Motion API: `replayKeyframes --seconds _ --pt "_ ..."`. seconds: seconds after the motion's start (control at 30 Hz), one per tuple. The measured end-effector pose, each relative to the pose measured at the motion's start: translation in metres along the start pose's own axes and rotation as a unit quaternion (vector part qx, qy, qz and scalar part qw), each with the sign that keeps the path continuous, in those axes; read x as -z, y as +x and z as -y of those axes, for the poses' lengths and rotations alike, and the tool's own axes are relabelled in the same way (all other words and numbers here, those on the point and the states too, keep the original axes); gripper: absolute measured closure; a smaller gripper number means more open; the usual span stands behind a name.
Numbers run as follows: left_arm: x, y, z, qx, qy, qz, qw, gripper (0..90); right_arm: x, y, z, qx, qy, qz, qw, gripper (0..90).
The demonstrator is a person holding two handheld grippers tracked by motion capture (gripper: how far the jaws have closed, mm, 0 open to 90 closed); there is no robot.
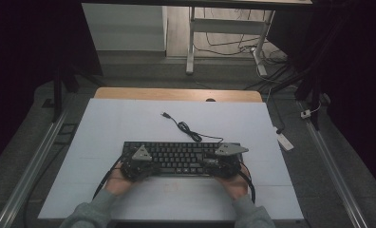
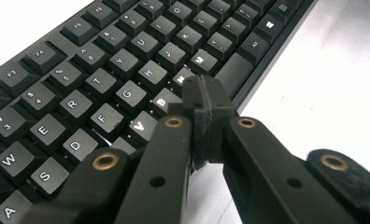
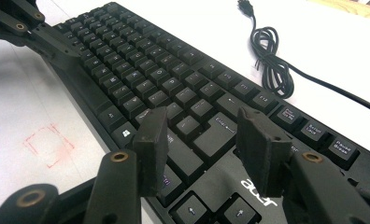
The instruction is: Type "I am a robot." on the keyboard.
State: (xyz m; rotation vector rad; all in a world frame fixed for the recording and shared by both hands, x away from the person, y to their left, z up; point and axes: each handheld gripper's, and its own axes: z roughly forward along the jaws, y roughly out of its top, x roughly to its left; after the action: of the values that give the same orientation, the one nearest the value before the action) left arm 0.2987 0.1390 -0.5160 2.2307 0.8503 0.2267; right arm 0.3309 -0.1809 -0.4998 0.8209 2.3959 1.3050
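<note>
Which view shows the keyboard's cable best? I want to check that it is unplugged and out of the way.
The high view: the whole cable shows, from the keyboard to its loose plug on the white table. The right gripper view shows the coiled middle and the plug closer, but cuts the cable off at the picture's edge. The left gripper view has keys, no cable.

Keyboard (image 2: 127,65) — matt black plastic
</note>
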Motion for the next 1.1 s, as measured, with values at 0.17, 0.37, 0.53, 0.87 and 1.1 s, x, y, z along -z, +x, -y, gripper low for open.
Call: replayKeyframes --seconds 0.17,0.37,0.53,0.87,1.1 --pt "-0.001 -0.0002 0.0002 -0.001 0.002 -0.001 1.0 88.9 -0.0002 -0.0003 0.0003 -0.002 -0.002 -0.001 1.0 53.8" --pt "-0.0026 -0.0005 0.0005 -0.004 0.006 -0.003 1.0 89.0 -0.0004 -0.0004 0.0006 -0.002 0.0 0.0 1.0 53.6" --pt "-0.0037 -0.0006 0.0008 -0.006 0.008 -0.005 0.9999 89.0 -0.0004 -0.0005 0.0006 -0.002 0.0 0.0 1.0 53.6" --pt "-0.0053 -0.0013 0.0014 -0.006 0.01 -0.006 0.9999 89.0 -0.0001 -0.0006 0.0006 -0.002 0.001 0.0 1.0 53.5" --pt "-0.0052 -0.002 0.0019 -0.01 0.009 -0.009 0.9999 89.0 0.0001 -0.0004 0.0004 -0.002 -0.001 0.001 1.0 53.5"
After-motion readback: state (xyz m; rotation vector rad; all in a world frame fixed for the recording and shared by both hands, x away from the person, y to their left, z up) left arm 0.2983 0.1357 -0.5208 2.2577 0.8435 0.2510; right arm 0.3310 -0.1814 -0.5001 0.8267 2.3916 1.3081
